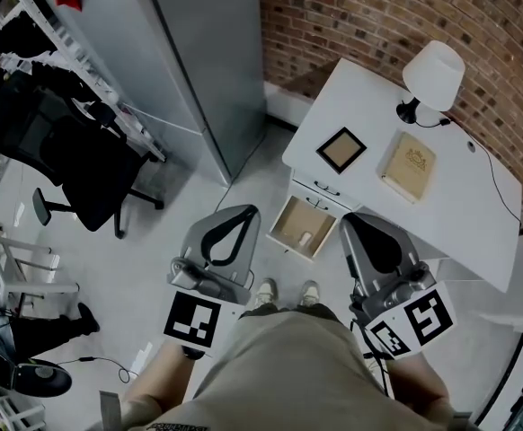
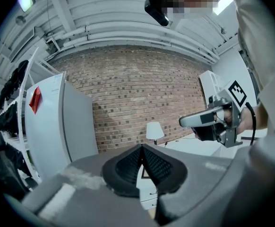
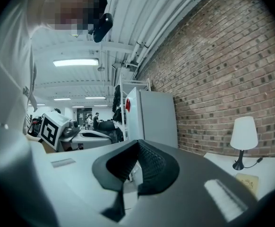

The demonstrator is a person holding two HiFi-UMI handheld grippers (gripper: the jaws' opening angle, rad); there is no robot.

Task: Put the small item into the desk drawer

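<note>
Brick wall and white desk [image 1: 477, 196] fill the head view's upper right. At centre, the open drawer [image 1: 290, 219] already holds the small item [image 1: 305, 238]. It looks light and rigid, so pinch across its narrow sides. Your left gripper [image 1: 246, 212] and right gripper [image 1: 351, 220] are both pressed together, empty.

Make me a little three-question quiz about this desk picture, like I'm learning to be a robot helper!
1. True or false: the desk drawer is open.
2. Which of these stands on the desk? A) lamp B) kettle C) plant
3. Fill in: the left gripper and the right gripper both have their jaws ____.
Key: 1 true; 2 A; 3 shut.
</note>
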